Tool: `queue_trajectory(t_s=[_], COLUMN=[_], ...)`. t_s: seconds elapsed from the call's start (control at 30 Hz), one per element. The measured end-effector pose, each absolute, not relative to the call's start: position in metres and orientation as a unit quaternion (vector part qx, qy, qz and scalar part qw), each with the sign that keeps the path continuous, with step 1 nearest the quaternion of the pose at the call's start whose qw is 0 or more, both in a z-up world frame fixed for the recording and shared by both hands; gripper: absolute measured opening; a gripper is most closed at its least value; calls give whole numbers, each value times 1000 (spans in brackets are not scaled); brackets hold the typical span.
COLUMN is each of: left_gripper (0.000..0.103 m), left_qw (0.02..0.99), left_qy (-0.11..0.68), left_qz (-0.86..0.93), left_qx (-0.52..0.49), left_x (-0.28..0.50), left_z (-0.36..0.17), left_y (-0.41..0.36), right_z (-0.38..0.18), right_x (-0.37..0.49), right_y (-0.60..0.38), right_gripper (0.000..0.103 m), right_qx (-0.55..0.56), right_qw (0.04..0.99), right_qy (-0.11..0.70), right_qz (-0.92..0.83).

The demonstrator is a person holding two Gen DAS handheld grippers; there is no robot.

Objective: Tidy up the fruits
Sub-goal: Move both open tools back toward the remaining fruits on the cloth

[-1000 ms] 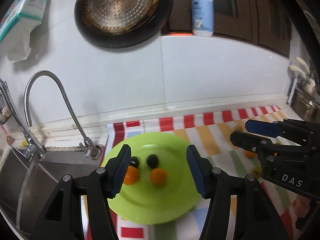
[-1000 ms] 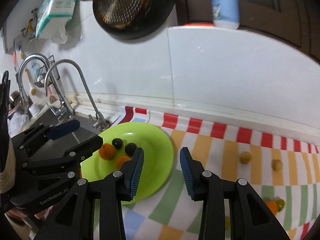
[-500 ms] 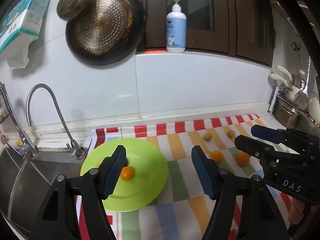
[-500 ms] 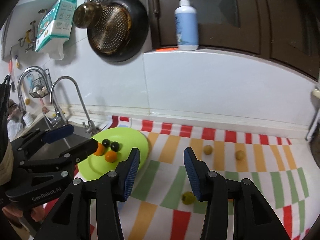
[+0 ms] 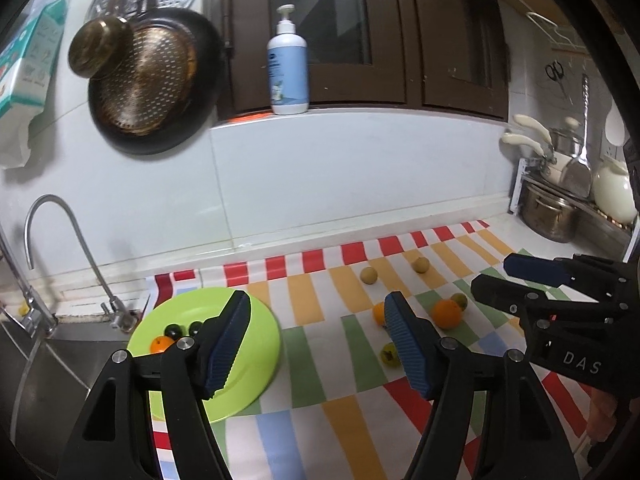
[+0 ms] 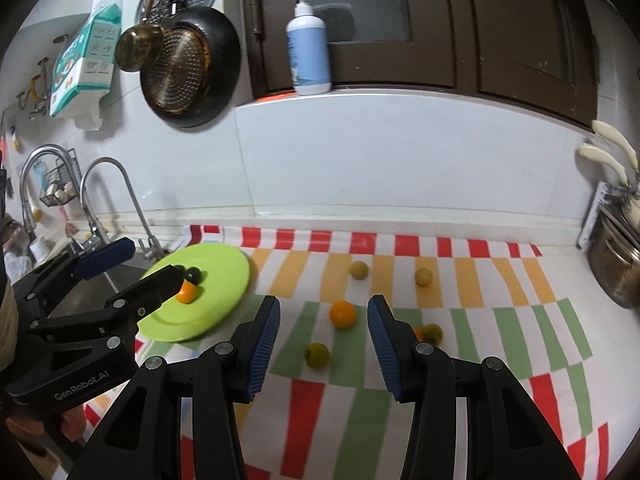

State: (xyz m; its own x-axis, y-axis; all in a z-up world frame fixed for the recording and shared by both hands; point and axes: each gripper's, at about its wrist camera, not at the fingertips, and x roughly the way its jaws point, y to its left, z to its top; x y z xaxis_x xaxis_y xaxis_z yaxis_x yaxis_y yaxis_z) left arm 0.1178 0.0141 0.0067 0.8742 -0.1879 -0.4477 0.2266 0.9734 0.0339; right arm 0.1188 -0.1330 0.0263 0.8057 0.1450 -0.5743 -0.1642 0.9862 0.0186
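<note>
Kitchen counter w/ a striped cloth (image 6: 360,400) in red, orange, green & white blocks, white tiled wall behind, sink w/ curved faucet (image 5: 60,248) at the far left. Lime-green plate (image 6: 224,276) sits on the cloth's left end, next to the sink. On it: two small dark round fruits (image 6: 194,275) side by side near the back-left, and a small orange citrus (image 6: 187,293) just in front of them.

Rest of the fruit is loose on the cloth, right of the plate: two tan round ones (image 6: 359,270) toward the wall, a bigger orange (image 6: 343,314) mid-cloth, a yellow-green fruit (image 6: 317,355) closer to the cameras, plus another green one (image 6: 433,332) touching a partly hidden orange piece.

Left gripper (image 5: 318,340) is spread wide, nothing btwn the blue pads, hovering above the plate's right edge. Right gripper (image 6: 322,344) is also spread, empty, above the cloth w/ the orange and yellow-green fruit framed btwn its fingers.

Pump bottle (image 6: 308,52) stands on the ledge; perforated pan (image 6: 188,68) hangs on the wall.
</note>
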Motion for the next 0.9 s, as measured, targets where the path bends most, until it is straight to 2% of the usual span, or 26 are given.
queue_trajectory(t_s=[0.9], left_gripper=[69], left_qw=[938], left_qy=[286], left_qz=[-173], left_qx=[93], left_x=[153], left_z=[-63], left_y=[-35], right_z=[-36], right_x=[131], right_y=[-178], right_gripper=[47], right_qx=[-5], right_qw=[933], right_qy=[357], right_qz=[35])
